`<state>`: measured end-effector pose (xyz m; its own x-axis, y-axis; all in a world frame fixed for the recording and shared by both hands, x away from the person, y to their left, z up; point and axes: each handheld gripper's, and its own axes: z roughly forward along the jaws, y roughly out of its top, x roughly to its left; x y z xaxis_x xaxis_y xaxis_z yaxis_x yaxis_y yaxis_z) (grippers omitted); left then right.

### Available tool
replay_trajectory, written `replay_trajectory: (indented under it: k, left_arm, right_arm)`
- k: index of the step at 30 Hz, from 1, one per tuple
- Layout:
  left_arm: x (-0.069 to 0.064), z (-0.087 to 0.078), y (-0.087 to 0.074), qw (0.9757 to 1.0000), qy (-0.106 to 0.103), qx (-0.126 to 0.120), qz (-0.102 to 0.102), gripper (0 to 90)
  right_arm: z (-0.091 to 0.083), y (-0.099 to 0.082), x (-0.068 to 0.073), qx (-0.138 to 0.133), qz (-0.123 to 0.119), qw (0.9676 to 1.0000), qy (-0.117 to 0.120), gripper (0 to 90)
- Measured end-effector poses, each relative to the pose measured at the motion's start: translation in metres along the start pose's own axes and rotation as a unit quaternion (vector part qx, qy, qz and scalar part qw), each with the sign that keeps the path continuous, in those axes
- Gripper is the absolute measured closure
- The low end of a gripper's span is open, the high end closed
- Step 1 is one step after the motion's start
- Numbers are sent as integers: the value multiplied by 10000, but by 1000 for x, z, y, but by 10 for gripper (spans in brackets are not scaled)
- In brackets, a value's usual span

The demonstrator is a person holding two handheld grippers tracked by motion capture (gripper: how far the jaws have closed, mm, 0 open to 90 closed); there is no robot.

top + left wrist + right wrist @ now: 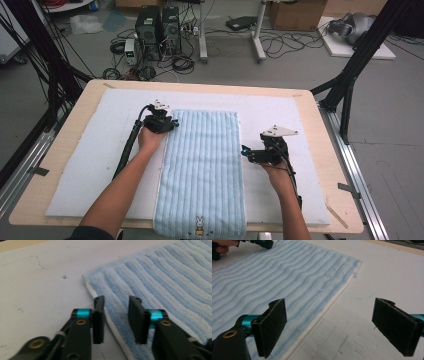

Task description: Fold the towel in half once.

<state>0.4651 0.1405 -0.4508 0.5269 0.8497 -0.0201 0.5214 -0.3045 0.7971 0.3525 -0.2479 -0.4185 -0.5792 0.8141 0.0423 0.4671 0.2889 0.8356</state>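
A blue striped towel [202, 170] lies flat on a white mat [90, 165]. The left gripper [116, 315], jaws parted with nothing grasped, straddles the towel's near-corner edge. The right gripper [337, 326], jaws spread wide and released, hovers over the towel's opposite long edge.

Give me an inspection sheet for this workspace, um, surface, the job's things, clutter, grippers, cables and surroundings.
Surface: wooden table covered by a white foam mat.
Job's things: blue striped towel lying flat, its near end over the table edge, small rabbit print there.
Clutter: nothing seen on the mat.
Grippers: left gripper open, jaws straddling the towel's left edge near its far corner; right gripper open wide at the towel's right edge.
Cables: one black cable trails from the left gripper along the forearm; loose cables on the floor.
Surroundings: computer towers, cardboard box, black frame legs.
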Motion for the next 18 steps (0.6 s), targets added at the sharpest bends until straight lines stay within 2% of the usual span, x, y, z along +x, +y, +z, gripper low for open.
replay_trajectory:
  k: [2,4,7,9,10,11,12,14,18]
  left_arm:
    - [-1,0,0,10000,-63,-7,14,793]
    - [0,0,0,9999,-126,-3,21,840]
    - [4,0,0,9996,-217,-21,-162,851]
    - [5,-1,-1,9993,-274,-39,-231,853]
    - [6,-1,-1,9991,-302,-37,-284,854]
    - [7,-1,-1,9990,-326,-34,-298,855]
    - [8,-1,-1,9988,-347,-44,-348,857]
    - [9,-1,-1,9985,-393,-39,-370,857]
    - [10,-1,-1,9983,-410,-19,-405,857]
  right_arm:
    - [4,2,1,35,-21,10000,-12,119]
    - [10,5,2,85,-17,9999,-86,153]
    - [25,12,-2,219,10,9997,-126,195]
    - [37,15,-7,279,105,9995,70,359]
    - [43,17,-8,332,155,9993,105,394]
    - [52,20,-9,446,217,9988,47,410]
    - [57,22,-10,462,249,9986,16,444]
    - [72,28,-11,560,408,9976,-28,458]
    - [94,39,-12,811,392,9955,-301,474]
